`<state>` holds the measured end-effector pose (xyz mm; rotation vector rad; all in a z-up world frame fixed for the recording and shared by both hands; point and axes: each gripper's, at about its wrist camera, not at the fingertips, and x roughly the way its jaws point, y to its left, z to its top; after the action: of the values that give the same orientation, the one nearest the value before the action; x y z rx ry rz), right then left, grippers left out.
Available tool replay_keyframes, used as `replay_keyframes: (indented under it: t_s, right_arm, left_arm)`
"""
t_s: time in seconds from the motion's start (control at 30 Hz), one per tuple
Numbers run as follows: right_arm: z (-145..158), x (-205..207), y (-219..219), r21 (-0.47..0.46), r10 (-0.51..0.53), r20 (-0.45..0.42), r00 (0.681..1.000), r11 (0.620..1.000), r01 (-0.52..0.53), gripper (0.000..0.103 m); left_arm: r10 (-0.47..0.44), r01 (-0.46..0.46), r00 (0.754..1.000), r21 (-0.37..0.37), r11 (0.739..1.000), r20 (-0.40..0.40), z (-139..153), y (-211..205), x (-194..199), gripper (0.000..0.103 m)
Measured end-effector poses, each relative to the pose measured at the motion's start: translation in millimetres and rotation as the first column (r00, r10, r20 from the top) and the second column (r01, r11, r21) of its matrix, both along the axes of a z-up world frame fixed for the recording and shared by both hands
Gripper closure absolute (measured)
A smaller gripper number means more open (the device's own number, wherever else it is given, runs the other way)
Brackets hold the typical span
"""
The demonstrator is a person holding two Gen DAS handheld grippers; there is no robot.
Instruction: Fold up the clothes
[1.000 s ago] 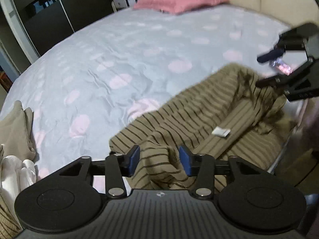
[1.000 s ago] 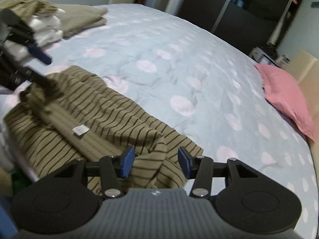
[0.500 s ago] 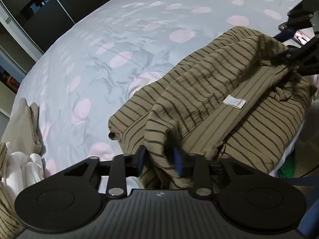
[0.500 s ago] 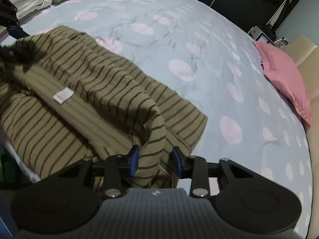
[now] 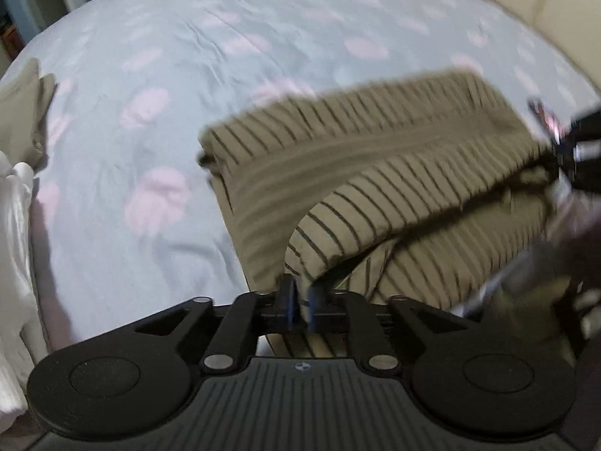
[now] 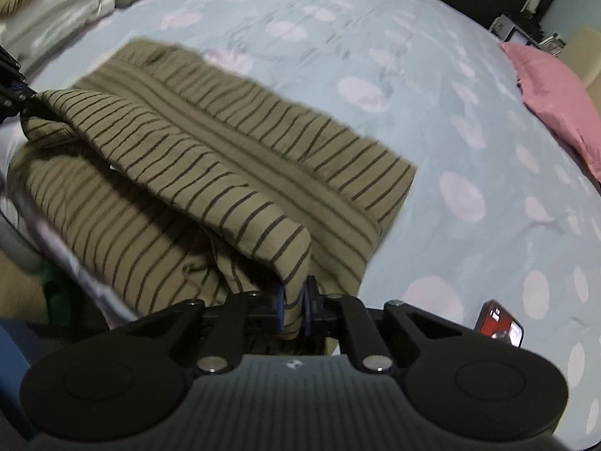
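A bed [image 5: 157, 195] covered in a pale blue sheet with pink spots is stretching out ahead of both pairs of jaws. A brown striped shirt [image 6: 210, 158] is lying on the bed's near part, directly ahead of the jaws, with one fold being lifted over the layers beneath; in the left wrist view the same shirt [image 5: 375, 173] is blurred. Ahead and to the right of the right jaws, a pink pillow [image 6: 556, 105] is sitting at the bed's far end. Ahead and to the left of them, a stack of folded clothes [image 6: 67, 3], white and olive, is resting on the bed. The right gripper [image 6: 292, 306] is pinching an edge of the shirt, its jaws pressed onto the cloth. The left gripper [image 5: 298, 302] is likewise gripping a shirt edge with its jaws nearly together. Just right of the right jaws, a phone [image 6: 501, 325] with a red lit screen is lying on the sheet.
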<state>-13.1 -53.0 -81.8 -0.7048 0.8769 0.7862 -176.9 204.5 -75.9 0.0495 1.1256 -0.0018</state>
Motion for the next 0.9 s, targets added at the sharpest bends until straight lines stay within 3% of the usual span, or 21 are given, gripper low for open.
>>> replay_keyframes:
  t_s: [0.07, 0.1, 0.13, 0.17, 0.23, 0.3, 0.37, 0.5, 0.57, 0.67, 0.73, 0.8, 0.9]
  right_arm:
    - [-1, -6, 3, -0.025, 0.030, 0.028, 0.999, 0.999, -0.029, 0.091]
    - [1, -11, 5, -0.033, 0.047, 0.060, 0.997, 0.998, -0.045, 0.085]
    - [3, -15, 7, -0.042, 0.066, 0.095, 0.993, 0.997, -0.062, 0.070]
    - [5, -21, 8, -0.055, 0.089, 0.138, 0.986, 0.995, -0.082, 0.065]
    - [7, -33, 10, -0.088, 0.153, 0.232, 0.961, 0.987, -0.136, 0.063]
    - [4, -47, 14, -0.146, 0.232, 0.321, 0.918, 0.970, -0.194, 0.062]
    - [-2, -64, 17, -0.226, 0.339, 0.409, 0.848, 0.937, -0.265, 0.062]
    - [-21, -90, 24, -0.391, 0.543, 0.480, 0.689, 0.835, -0.386, 0.064]
    - [-28, -90, 27, -0.419, 0.572, 0.472, 0.671, 0.815, -0.400, 0.065]
    - [-34, -91, 27, -0.468, 0.607, 0.488, 0.627, 0.788, -0.399, 0.072]
    - [-30, -90, 26, -0.460, 0.598, 0.484, 0.638, 0.795, -0.396, 0.077]
    - [-26, -87, 24, -0.441, 0.581, 0.470, 0.664, 0.807, -0.394, 0.095]
    - [-17, -81, 20, -0.396, 0.541, 0.436, 0.720, 0.833, -0.386, 0.100]
  left_arm:
    - [-0.064, 0.063, 0.998, 0.081, 0.995, 0.010, -1, -15, -4, 0.089]
    - [-0.087, 0.084, 0.996, 0.122, 0.989, 0.023, 1, -21, -6, 0.085]
    - [-0.106, 0.098, 0.994, 0.158, 0.983, 0.039, 3, -26, -8, 0.076]
    - [-0.122, 0.109, 0.991, 0.192, 0.975, 0.059, 5, -30, -10, 0.071]
    - [-0.162, 0.130, 0.982, 0.263, 0.956, 0.103, 12, -39, -14, 0.056]
    - [-0.224, 0.167, 0.966, 0.352, 0.921, 0.128, 14, -51, -17, 0.056]
    - [-0.316, 0.228, 0.941, 0.457, 0.859, 0.124, 13, -67, -20, 0.056]
    - [-0.509, 0.382, 0.861, 0.639, 0.667, 0.017, -8, -100, -27, 0.059]
    - [-0.554, 0.433, 0.831, 0.682, 0.589, -0.049, -21, -107, -28, 0.073]
    - [-0.585, 0.464, 0.804, 0.727, 0.507, -0.105, -30, -110, -30, 0.079]
    - [-0.592, 0.471, 0.797, 0.738, 0.484, -0.121, -32, -109, -32, 0.091]
    - [-0.593, 0.482, 0.796, 0.723, 0.495, -0.124, -32, -107, -32, 0.100]
    - [-0.617, 0.505, 0.778, 0.698, 0.508, -0.113, -24, -104, -37, 0.102]
